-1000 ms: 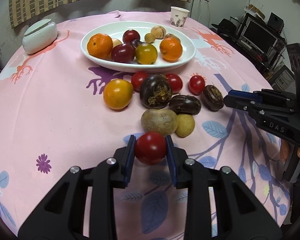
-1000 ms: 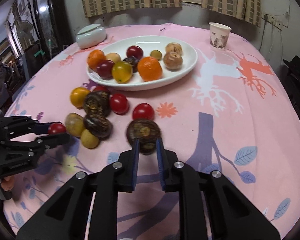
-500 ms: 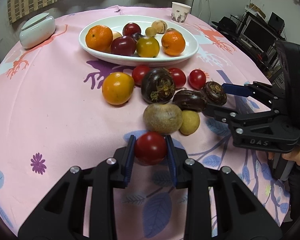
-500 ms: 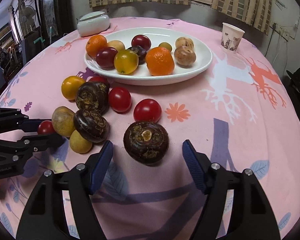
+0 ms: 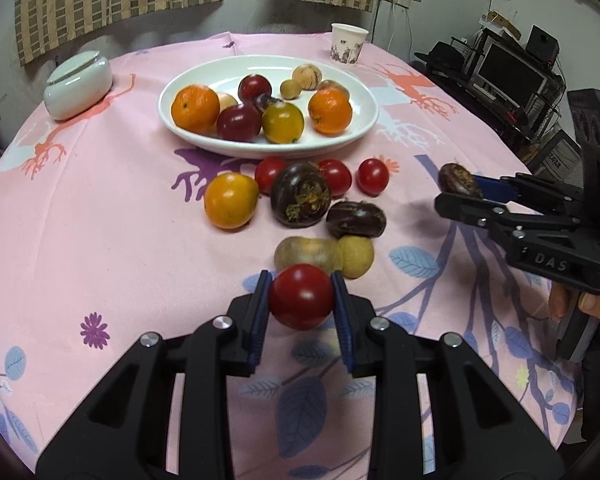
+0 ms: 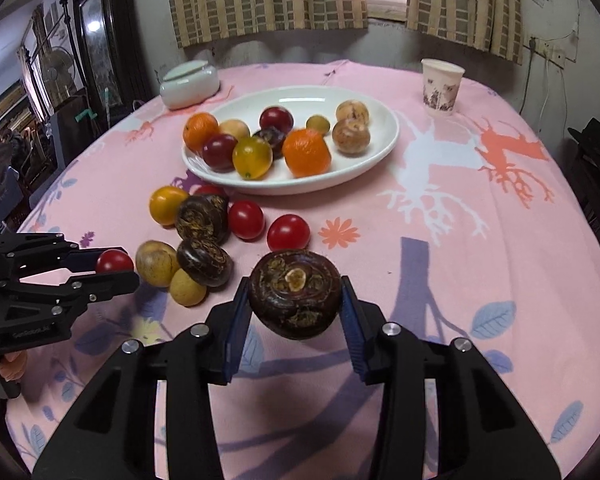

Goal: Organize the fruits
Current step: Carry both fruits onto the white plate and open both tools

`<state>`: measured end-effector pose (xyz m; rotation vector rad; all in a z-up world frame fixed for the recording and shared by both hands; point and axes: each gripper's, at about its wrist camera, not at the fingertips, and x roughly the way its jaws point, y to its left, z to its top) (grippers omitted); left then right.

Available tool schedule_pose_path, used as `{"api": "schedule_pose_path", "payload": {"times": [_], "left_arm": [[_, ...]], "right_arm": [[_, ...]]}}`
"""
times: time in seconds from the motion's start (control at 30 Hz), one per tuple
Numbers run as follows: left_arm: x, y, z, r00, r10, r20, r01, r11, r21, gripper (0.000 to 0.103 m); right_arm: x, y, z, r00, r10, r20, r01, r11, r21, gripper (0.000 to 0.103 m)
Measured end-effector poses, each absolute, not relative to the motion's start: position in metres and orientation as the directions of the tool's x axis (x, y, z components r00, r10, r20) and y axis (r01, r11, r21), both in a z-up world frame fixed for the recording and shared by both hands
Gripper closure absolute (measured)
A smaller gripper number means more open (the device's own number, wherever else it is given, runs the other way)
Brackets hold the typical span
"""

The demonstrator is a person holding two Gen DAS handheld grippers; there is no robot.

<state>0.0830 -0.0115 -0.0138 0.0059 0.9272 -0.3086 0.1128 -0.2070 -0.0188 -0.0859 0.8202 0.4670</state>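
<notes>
A round, flattened, dark purple-brown fruit [image 6: 295, 295] with yellowish flecks and a pale stem scar sits clamped in the right claw [image 6: 296, 312], above the pink patterned desk [image 6: 480, 240]. The left claw [image 5: 301, 300] grips a glossy red tomato [image 5: 301, 297] just before loose fruits near the oval white plate [image 5: 360, 124].

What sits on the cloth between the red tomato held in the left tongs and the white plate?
In the left wrist view, loose fruit lies between the red tomato and the white plate: tan fruits, dark purple fruits, an orange-yellow fruit and small red tomatoes.
</notes>
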Motion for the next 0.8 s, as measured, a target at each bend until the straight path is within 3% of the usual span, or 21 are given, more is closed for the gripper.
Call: {"api": "schedule_pose_path", "payload": {"times": [0.43, 0.8], "left_arm": [[0.085, -0.006, 0.049, 0.643, -0.205, -0.738, 0.267, 0.963, -0.036, 0.073], [0.178, -0.02, 0.078, 0.676, -0.186, -0.713, 0.242, 0.97, -0.024, 0.073]], "right_arm": [[0.11, -0.213, 0.045, 0.662, 0.423, -0.619, -0.473, 0.876, 0.093, 0.06], [0.189, -0.183, 0.053, 0.654, 0.449, -0.609, -0.491, 0.864, 0.11, 0.06]]}}
